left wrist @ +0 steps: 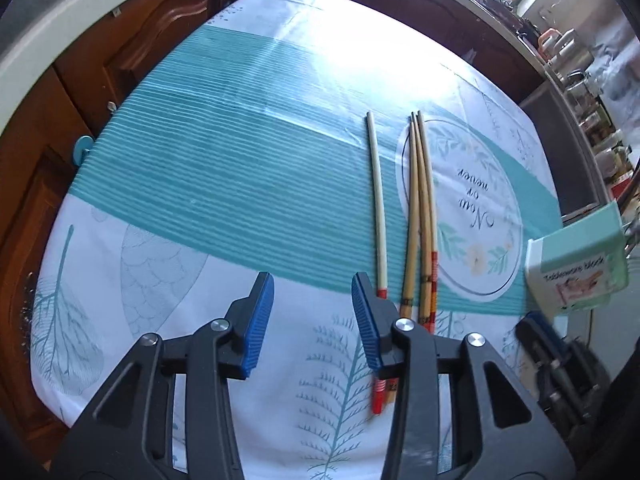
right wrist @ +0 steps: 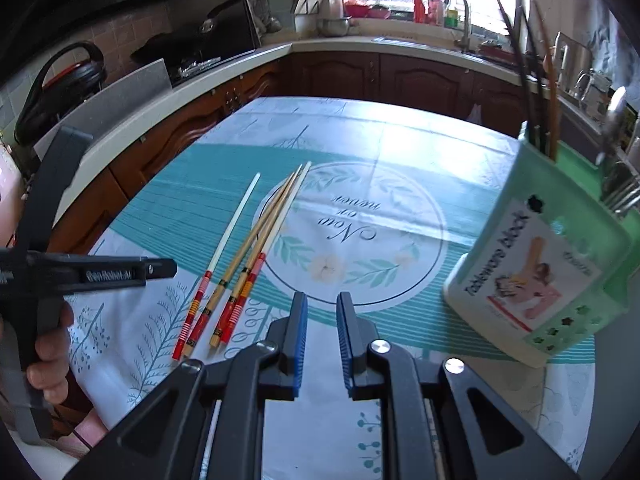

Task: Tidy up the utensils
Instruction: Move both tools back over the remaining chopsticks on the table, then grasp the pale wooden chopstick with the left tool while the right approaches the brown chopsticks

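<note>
Several chopsticks lie on the table. One pale chopstick point(left wrist: 377, 208) with a red end lies apart, left of a bundle point(left wrist: 422, 216) of bamboo ones. They also show in the right wrist view, the single one point(right wrist: 228, 232) and the bundle point(right wrist: 264, 240). A green tableware holder point(right wrist: 536, 264) stands at the right with several utensils in it; it also shows in the left wrist view point(left wrist: 576, 264). My left gripper point(left wrist: 312, 320) is open and empty, just left of the chopstick ends. My right gripper point(right wrist: 322, 336) is open and empty, between the chopsticks and the holder.
The table wears a teal and white cloth point(right wrist: 360, 152) with a round printed emblem. Wooden cabinets point(right wrist: 420, 76) and a counter with a sink point(right wrist: 460, 20) run behind it. The left gripper's body point(right wrist: 88, 276) and the hand holding it show at the left.
</note>
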